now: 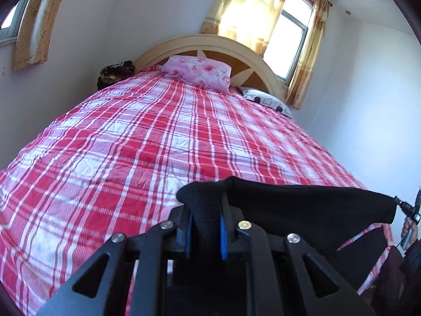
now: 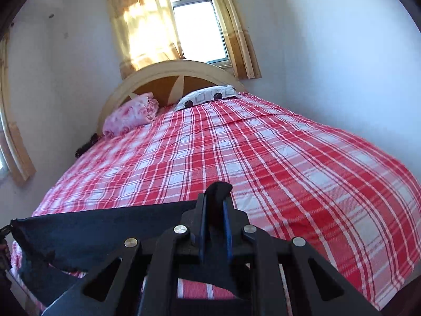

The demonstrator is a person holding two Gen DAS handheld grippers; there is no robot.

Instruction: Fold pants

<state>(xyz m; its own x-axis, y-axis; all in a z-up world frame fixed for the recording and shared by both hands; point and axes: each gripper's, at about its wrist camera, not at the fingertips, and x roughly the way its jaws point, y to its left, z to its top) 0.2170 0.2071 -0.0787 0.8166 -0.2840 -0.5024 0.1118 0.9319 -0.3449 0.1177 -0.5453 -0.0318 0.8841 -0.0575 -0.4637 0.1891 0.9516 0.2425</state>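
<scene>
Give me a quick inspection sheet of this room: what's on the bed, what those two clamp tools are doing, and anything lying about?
Surface: bed with red and white plaid cover, mostly bare.
Job's things: black pants held stretched between the two tools above the near end of the bed.
Clutter: pink floral pillow, white patterned pillow, dark bundle by the headboard.
Grippers: left gripper shut on one end of the pants; right gripper shut on the other end.
Cables: nothing seen.
Surroundings: cream arched headboard, window with yellow curtains, white walls.
</scene>
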